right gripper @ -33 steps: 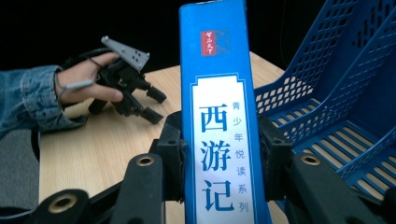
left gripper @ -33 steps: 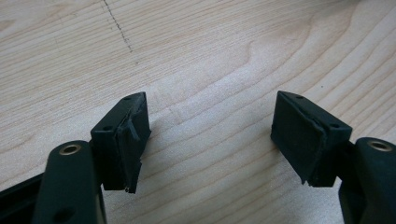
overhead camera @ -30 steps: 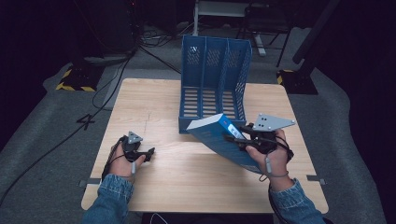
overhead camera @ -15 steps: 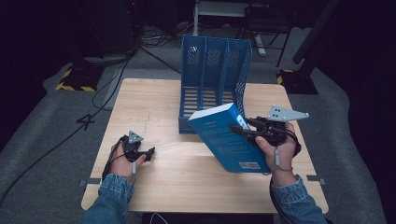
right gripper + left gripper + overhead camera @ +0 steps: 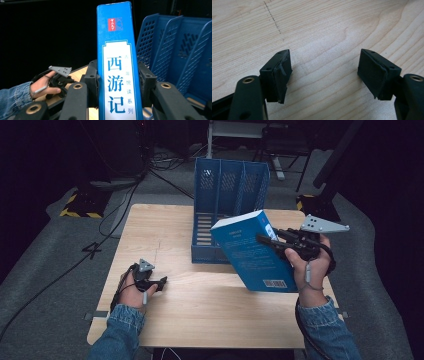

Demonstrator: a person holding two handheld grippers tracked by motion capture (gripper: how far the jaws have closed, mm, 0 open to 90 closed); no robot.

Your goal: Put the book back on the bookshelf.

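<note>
A thick blue book point(image 5: 252, 251) hangs tilted above the table's right half, its back cover with a barcode facing up. My right gripper point(image 5: 267, 242) is shut on its spine; in the right gripper view the white-labelled spine point(image 5: 117, 75) stands upright between both jaws. Just behind the book stands a blue slotted file rack point(image 5: 225, 200), also seen as the blue rack point(image 5: 180, 55) at the right of that view. My left gripper point(image 5: 159, 283) rests low over the table near the front left, open, with bare wood point(image 5: 324, 65) between its pads.
The wooden table point(image 5: 165, 235) has a faint dashed pencil line point(image 5: 273, 18) on its surface. Black cables point(image 5: 120, 215) trail over the grey floor at the left. A yellow-black striped base point(image 5: 77, 205) sits beyond the table's left corner.
My right gripper has lifted the book and turned it from nearly flat to steeply tilted, shifting slightly right. The left gripper has stayed put.
</note>
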